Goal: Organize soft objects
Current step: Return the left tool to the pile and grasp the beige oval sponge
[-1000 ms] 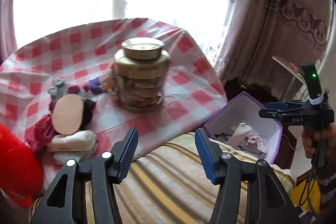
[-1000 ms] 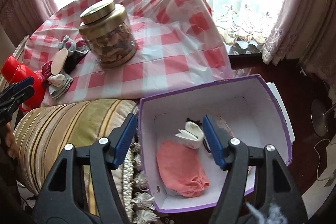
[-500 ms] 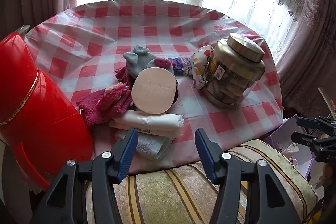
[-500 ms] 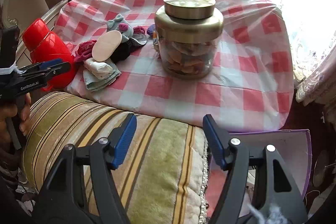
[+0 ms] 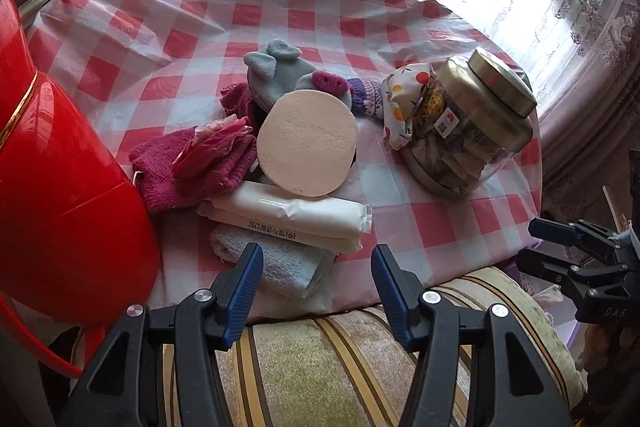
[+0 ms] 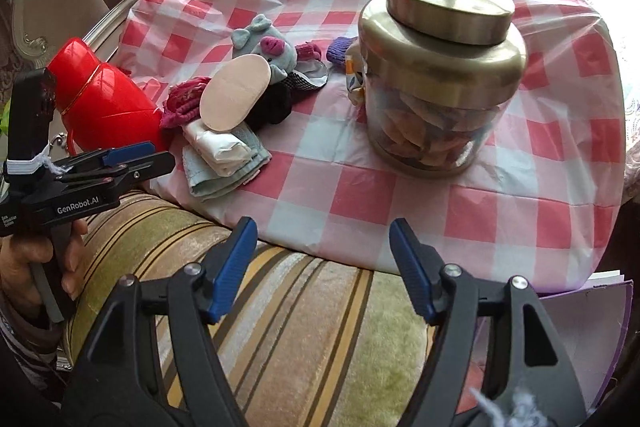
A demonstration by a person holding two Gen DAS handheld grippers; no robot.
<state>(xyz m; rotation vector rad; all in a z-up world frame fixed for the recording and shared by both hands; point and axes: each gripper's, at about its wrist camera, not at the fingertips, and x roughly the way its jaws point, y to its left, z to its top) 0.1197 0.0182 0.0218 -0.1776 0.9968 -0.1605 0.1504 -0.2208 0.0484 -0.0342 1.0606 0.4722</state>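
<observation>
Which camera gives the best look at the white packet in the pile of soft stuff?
The left wrist view. There the white packet lies close, just ahead of the open left gripper, unobstructed along its length, with its printed strip showing. In the right wrist view the packet is smaller, farther off, and partly tucked under the round pad.

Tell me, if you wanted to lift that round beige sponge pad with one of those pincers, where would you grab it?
Probably by its upper rim. The sponge leans tilted on the pile, its lower edge resting on the white packet, so the top edge stands free. It is a thin disc, so I would bring the left gripper down from above, one finger on each flat face.
</observation>
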